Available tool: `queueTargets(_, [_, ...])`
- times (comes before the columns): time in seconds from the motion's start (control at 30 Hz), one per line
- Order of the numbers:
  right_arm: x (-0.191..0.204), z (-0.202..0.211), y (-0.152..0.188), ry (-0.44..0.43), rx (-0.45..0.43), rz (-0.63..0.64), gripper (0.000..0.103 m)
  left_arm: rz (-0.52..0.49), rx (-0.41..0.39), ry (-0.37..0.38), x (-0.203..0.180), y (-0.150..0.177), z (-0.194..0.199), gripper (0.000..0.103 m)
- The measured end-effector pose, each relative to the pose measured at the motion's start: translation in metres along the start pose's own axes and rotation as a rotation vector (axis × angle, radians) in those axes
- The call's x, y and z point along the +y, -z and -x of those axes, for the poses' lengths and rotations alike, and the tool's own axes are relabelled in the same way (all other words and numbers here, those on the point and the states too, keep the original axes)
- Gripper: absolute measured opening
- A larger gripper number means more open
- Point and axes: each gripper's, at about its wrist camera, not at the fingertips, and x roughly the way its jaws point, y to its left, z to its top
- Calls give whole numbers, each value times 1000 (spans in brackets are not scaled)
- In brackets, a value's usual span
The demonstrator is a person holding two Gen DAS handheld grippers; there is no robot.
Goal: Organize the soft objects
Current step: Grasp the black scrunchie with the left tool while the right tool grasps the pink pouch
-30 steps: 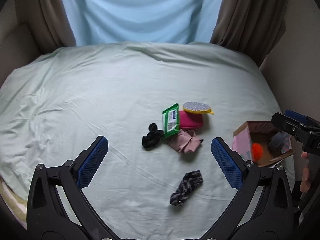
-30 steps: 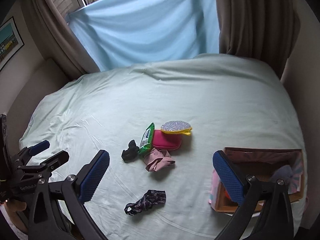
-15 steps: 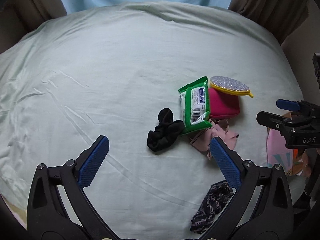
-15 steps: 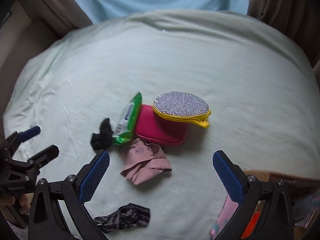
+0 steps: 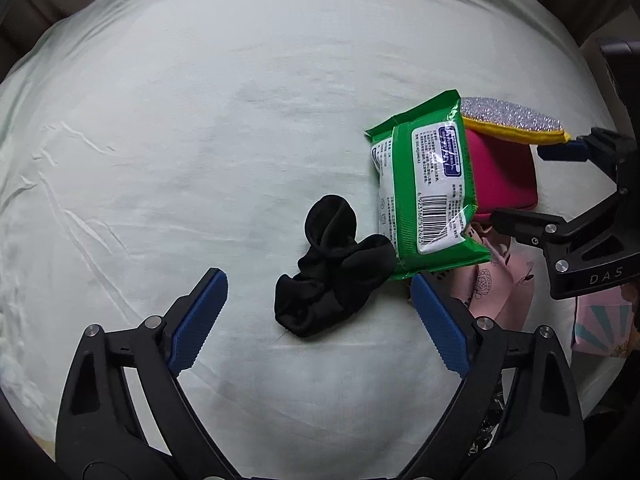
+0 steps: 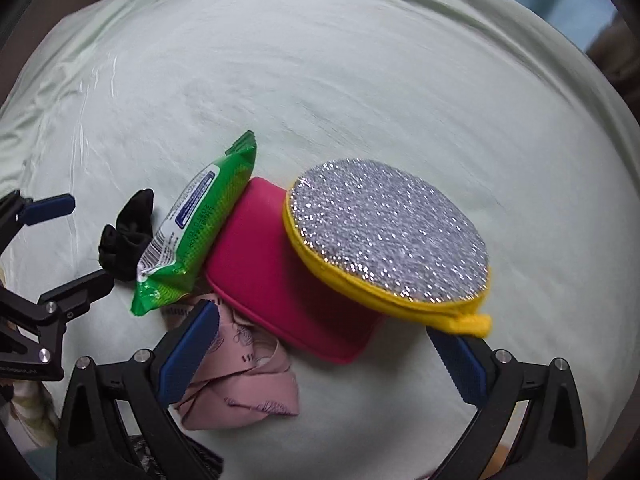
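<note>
A black sock bundle (image 5: 332, 276) lies on the pale green bed sheet (image 5: 200, 140), straddled by my open, empty left gripper (image 5: 318, 312). A green wipes pack (image 5: 428, 192) leans on a magenta pouch (image 5: 500, 172), topped by a round silver-and-yellow scrubber (image 5: 508, 118). In the right wrist view my right gripper (image 6: 326, 354) is open and empty just before the magenta pouch (image 6: 288, 292) and scrubber (image 6: 388, 240), with pink cloth (image 6: 244, 388) under its left finger. The wipes pack (image 6: 196, 228) and black sock (image 6: 124, 236) lie to the left.
The right gripper (image 5: 560, 188) shows at the right of the left wrist view, over the pink cloth (image 5: 500, 284). A pink box edge (image 5: 600, 324) sits at lower right. The left gripper (image 6: 48, 244) shows at the left of the right wrist view. Curtains border the bed's far side.
Both grippers have moved forward and down toward the pile. The left now straddles the black sock; the right is close to the pouch and scrubber. Both stayed open.
</note>
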Motion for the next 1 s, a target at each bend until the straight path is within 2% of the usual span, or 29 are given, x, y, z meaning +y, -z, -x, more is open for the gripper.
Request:
queueTargets(0.13, [7,-8,-7,21,-6,121,103,-15,20,4,-4,-2,-14,88])
queueTargets(0.27, [10,-13,-11,-31,-7,232,103,-20,33,14,-6,-6,-24,82])
queueTargets(0.47, [10,-20,-10,-83,15,374,102,-20,61,28,-7,-11,-38,58])
queueTargets(0.5, [11,-22,-10,-87,23,390,101,-21,67,29,-7,-12,-40,51])
queueTargets(0.57, [13,-26,-9,-83,28,430,98,-30,80,18,-6,-12,-46,46])
queueTargets(0.6, [14,-28,-9,-82,31,446,95,-36,79,13,-7,-12,-47,43])
queueTargets(0.73, [16,-28,-13,-144,44,440,70,-46,73,8,-8,-16,-46,25])
queueTargets(0.83, [12,-24,-15,-185,40,388,58,-21,81,15,-5,-19,-45,19])
queueTargets(1.0, [-1,-15,-17,-238,21,255,46,12,75,28,3,-26,-39,15])
